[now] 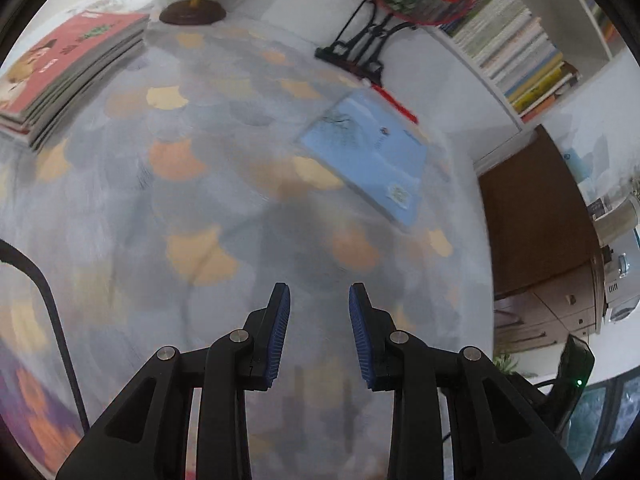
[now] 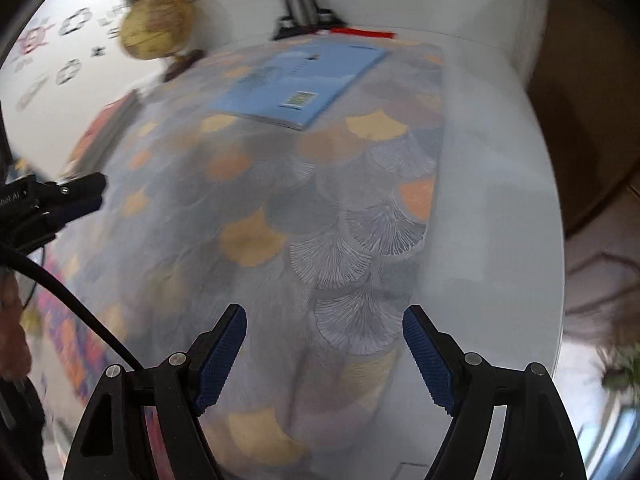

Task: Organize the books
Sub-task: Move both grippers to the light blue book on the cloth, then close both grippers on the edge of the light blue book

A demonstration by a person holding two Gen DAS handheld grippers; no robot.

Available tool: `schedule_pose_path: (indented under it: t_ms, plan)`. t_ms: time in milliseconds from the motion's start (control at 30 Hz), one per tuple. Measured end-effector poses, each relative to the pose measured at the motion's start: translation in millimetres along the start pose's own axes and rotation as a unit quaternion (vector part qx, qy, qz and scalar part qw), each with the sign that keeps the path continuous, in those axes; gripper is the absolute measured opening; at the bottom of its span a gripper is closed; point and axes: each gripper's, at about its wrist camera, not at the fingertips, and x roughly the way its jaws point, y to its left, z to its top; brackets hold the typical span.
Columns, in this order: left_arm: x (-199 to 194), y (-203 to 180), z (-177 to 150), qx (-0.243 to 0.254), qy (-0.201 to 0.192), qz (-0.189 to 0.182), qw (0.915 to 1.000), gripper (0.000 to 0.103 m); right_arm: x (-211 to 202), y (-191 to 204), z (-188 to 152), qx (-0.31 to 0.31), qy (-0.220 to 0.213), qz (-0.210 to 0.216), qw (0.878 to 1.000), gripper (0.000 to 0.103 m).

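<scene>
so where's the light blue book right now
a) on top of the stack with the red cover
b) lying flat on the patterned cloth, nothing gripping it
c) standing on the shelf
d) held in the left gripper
b: the light blue book lies flat on the patterned cloth, and both the left gripper and the right gripper are empty.

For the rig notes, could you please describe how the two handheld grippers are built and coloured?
Both the left gripper and right gripper have black plastic linkage arms with round silver pivot pins and blue ribbed pads. A black cable trails from the left one, whose body carries small white lettering.
</scene>
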Motion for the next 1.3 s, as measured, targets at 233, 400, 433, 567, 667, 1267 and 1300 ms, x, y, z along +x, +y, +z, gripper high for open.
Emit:
schedule_pose_path:
  t_ms: [233, 400, 433, 567, 667, 1267, 1300]
  plan:
    - [23.5, 18.9, 29.9, 0.040, 0.036, -0.041, 0.9977, 0.028, 0.6, 18.8, -5.0, 0.086, 0.001, -0.041, 0.995, 0.079]
    - [27.3, 17.1, 46.4, 0.068, 0.049, -0.053, 0.9951, 0.028, 2.5, 35.0, 9.6, 0.090, -0.004, -0.050, 0.995, 0.079]
    - [26.9, 20.8, 49.8, 0.069, 0.050, -0.053, 0.9949, 0.028, 2.3, 37.8, 15.3, 0.092, -0.009, -0.046, 0.995, 0.079]
    - [26.4, 26.9, 65.6, 0.069, 0.053, -0.052, 0.9949, 0.028, 5.0, 42.8, 41.3, 0.113, -0.022, -0.024, 0.993, 0.079]
    - [23.3, 27.4, 78.9, 0.077, 0.051, -0.045, 0.9947, 0.028, 8.1, 42.0, 59.7, 0.130, -0.029, -0.005, 0.991, 0.079]
    - [129.3, -11.4, 169.0, 0.095, 0.066, -0.041, 0.9925, 0.028, 80.2, -6.0, 181.7, 0.155, -0.051, 0.040, 0.986, 0.056]
    - [134.1, -12.9, 169.8, 0.094, 0.068, -0.039, 0.9924, 0.028, 85.0, -8.8, 184.1, 0.159, -0.048, 0.043, 0.985, 0.056]
